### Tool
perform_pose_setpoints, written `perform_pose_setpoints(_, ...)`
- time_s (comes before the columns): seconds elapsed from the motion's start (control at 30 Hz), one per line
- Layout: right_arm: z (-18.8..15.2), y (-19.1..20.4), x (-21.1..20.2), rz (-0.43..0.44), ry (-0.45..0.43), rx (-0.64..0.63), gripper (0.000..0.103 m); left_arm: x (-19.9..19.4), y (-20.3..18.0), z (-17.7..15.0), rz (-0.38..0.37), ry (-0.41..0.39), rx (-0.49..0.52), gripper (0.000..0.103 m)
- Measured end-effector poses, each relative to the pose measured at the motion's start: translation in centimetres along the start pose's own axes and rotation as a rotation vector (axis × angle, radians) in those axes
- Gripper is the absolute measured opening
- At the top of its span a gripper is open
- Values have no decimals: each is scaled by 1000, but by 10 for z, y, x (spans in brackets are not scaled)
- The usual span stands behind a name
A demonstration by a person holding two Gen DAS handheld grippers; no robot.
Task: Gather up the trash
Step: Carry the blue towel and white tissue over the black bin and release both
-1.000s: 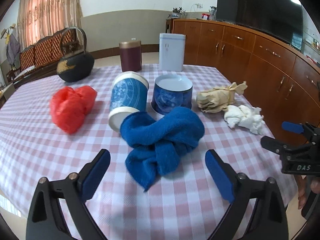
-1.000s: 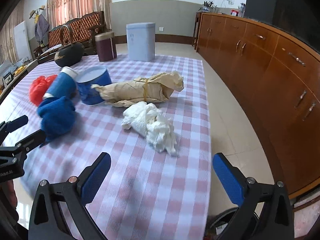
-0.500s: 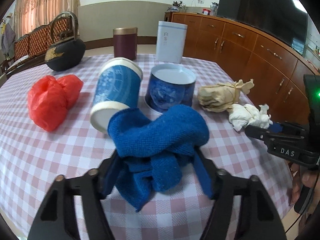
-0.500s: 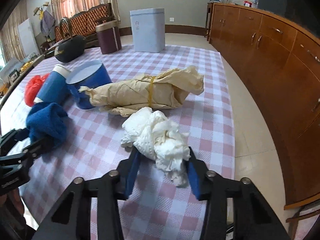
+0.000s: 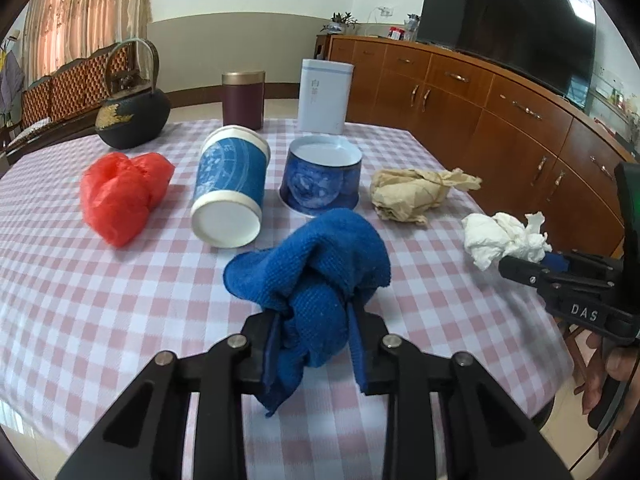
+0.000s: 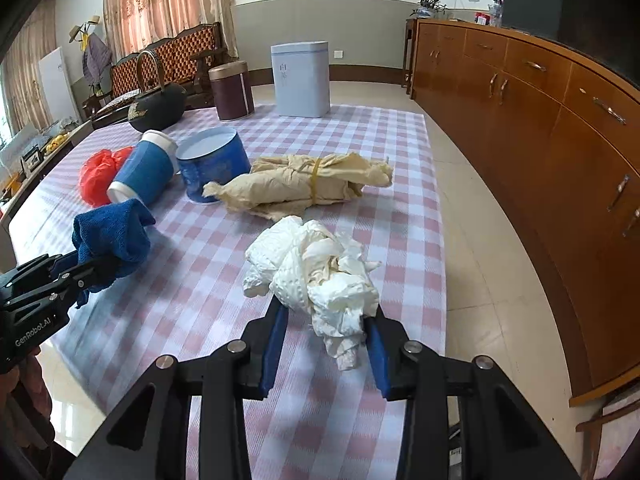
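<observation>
Left wrist view: left tongs (image 5: pixel 316 354) pinching the blue cloth (image 5: pixel 316 276), bunched low over the tabletop (image 5: pixel 100 312). Risk: a loose tail hangs under the pads and may drag or slip. Room: bare checks nearby; tipped blue cup (image 5: pixel 230 196) and blue tub (image 5: pixel 322 178) crowd ahead.

Right wrist view: right tongs (image 6: pixel 326 346) pinching the white tissue wad (image 6: pixel 316 268) by its lower end, near the tabletop's right edge. Risk: thin tissue may tear or shed. Room: floor to the right; brown paper bundle (image 6: pixel 304 186) ahead.
</observation>
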State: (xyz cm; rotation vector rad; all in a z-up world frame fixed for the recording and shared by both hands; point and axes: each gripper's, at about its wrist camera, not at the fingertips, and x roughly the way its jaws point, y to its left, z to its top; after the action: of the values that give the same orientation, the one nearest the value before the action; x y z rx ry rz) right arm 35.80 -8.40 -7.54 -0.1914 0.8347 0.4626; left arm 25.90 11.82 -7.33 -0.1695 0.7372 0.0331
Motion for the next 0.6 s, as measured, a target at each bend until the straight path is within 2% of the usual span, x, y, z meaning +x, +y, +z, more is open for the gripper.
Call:
perform_pose_setpoints(0.23,-18,1,-30,-9,-19,26,40,-20,-4,-10,-28,-1,6,26)
perform_pose_setpoints(0.6,-54,-7,-91,-50,-70,73,40,-64,-32,-20,-78,-36,46,25)
